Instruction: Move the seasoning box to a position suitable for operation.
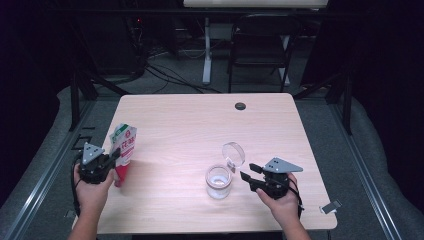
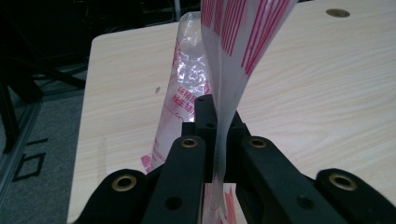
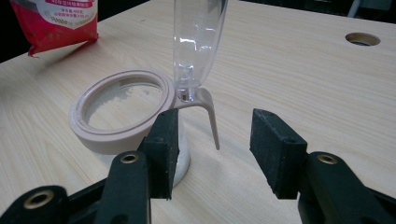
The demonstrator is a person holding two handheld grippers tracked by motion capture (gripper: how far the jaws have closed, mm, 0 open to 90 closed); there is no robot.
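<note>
High view: left hand-held gripper [image 1: 111,159] clamped on a red-and-white pouch [image 1: 123,150] at the left side of the table [image 1: 190,120]; right hand-held gripper [image 1: 248,172] spread wide just beside a jar [image 1: 219,181] with lid [image 1: 233,154] flipped up.

Left gripper view: pouch [image 2: 224,70] pinched upright between closed jaws.

Right gripper view: jaws apart, close to the jar [image 3: 122,109], hinged lid [image 3: 196,42] upright.

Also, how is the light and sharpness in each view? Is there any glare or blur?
High view: table lit, surroundings dark, soft glare beside the jar. Left gripper view: bright glare on the pouch film, near jaws slightly soft. Right gripper view: sharp, highlights on the clear lid, jaws cast shadows.
</note>
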